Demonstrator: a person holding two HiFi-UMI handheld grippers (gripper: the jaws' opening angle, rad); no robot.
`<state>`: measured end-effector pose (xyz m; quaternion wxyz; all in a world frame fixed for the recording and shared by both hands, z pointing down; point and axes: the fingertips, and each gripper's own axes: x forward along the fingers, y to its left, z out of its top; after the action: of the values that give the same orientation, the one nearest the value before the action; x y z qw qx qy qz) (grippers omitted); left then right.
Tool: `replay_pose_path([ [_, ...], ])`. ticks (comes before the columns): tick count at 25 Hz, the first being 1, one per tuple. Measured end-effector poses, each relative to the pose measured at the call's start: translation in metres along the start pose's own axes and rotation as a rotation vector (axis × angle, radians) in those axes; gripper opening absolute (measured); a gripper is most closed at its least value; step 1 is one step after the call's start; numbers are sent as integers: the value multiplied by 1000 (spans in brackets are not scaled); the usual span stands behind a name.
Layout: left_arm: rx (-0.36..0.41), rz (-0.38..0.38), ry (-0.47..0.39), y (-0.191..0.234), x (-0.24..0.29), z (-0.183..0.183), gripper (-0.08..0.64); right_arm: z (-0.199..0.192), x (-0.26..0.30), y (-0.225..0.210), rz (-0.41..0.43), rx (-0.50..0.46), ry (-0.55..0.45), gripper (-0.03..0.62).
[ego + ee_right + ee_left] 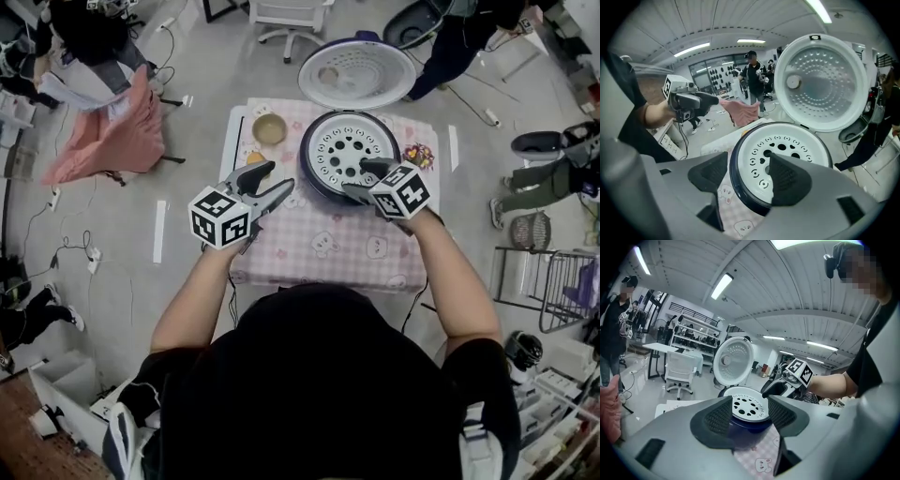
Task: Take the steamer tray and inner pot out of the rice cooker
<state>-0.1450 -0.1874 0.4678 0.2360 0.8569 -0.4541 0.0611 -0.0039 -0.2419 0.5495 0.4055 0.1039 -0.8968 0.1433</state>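
Note:
A dark blue rice cooker (314, 178) stands on the table with its white lid (356, 73) swung open at the back. A white steamer tray (349, 145) with several holes sits in its top and hides the inner pot. My right gripper (361, 178) is open at the cooker's near rim. In the right gripper view its jaws (747, 176) straddle the rim (735, 180), one pad outside and one over the tray (783, 143). My left gripper (279, 178) is open and empty, left of the cooker, pointing at the tray (749, 408).
The table has a pink checked cloth (328, 244). A small tan bowl (269, 128) and an orange item (255, 158) lie left of the cooker, a colourful item (419, 155) to its right. A pink cloth on a chair (112, 131), people and a wire rack (553, 281) surround the table.

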Motion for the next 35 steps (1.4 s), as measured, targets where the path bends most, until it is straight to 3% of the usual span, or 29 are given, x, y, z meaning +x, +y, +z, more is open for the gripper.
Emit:
replay_pose_path([
  [8, -41, 18, 8, 14, -4, -17, 250, -20, 43, 24, 114, -155, 220, 291],
  [17, -75, 37, 11, 23, -8, -29, 250, -39, 70, 30, 190, -262, 397, 290],
  [22, -82, 70, -9, 33, -15, -29, 249, -56, 68, 35, 230, -269, 542, 288],
  [28, -97, 62, -14, 34, -11, -32, 249, -57, 79, 36, 279, -285, 566, 233],
  [35, -110, 52, -7, 32, -11, -37, 247, -52, 75, 38, 281, -301, 559, 184],
])
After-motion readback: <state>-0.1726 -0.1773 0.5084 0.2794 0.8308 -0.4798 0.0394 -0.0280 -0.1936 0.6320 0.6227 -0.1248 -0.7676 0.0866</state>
